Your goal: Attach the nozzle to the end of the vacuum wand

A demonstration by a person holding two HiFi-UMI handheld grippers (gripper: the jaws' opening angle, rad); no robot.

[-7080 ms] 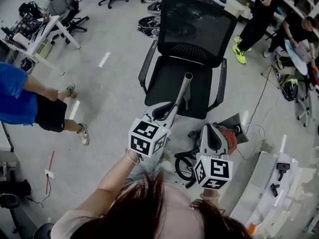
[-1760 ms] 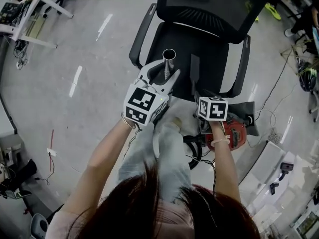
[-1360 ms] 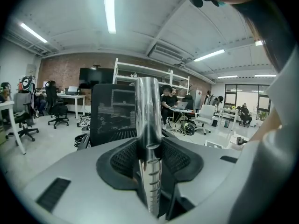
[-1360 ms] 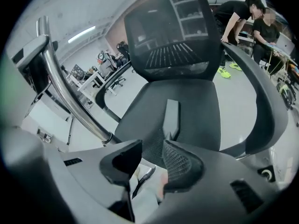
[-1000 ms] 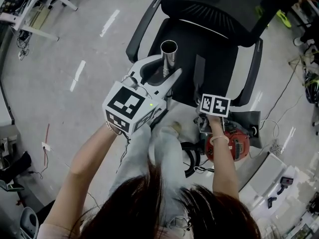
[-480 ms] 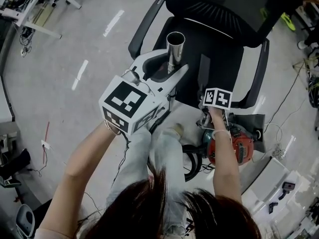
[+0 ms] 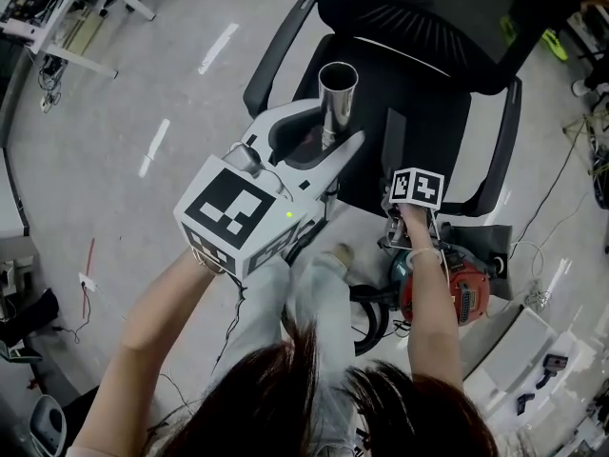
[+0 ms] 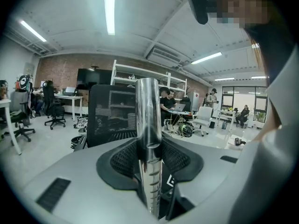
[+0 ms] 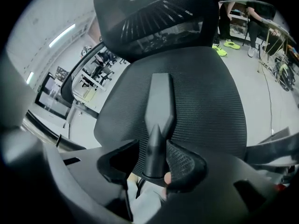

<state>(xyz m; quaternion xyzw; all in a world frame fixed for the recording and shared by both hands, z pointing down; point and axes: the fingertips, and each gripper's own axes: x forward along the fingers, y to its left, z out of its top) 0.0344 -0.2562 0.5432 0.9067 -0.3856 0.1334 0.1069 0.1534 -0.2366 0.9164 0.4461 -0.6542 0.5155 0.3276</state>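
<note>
The right gripper (image 9: 152, 160) has just been spreading its jaws. It stands unclenched at the front edge of the chair seat (image 9: 210, 111). The black nozzle (image 9: 158, 106) lies flat on that seat, its round collar between the jaws, unpinched. Near the seat's front, the left gripper (image 8: 148, 162) clamps the vacuum wand (image 8: 148, 111) upright, open end up. Judgement: pickup imminent; attachment not begun.

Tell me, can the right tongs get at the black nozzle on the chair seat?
Probably yes. The right tongs have just been opening, and the nozzle lies between their spread jaws on the chair seat, with nothing covering it. The left tongs hold the wand aside.
</note>
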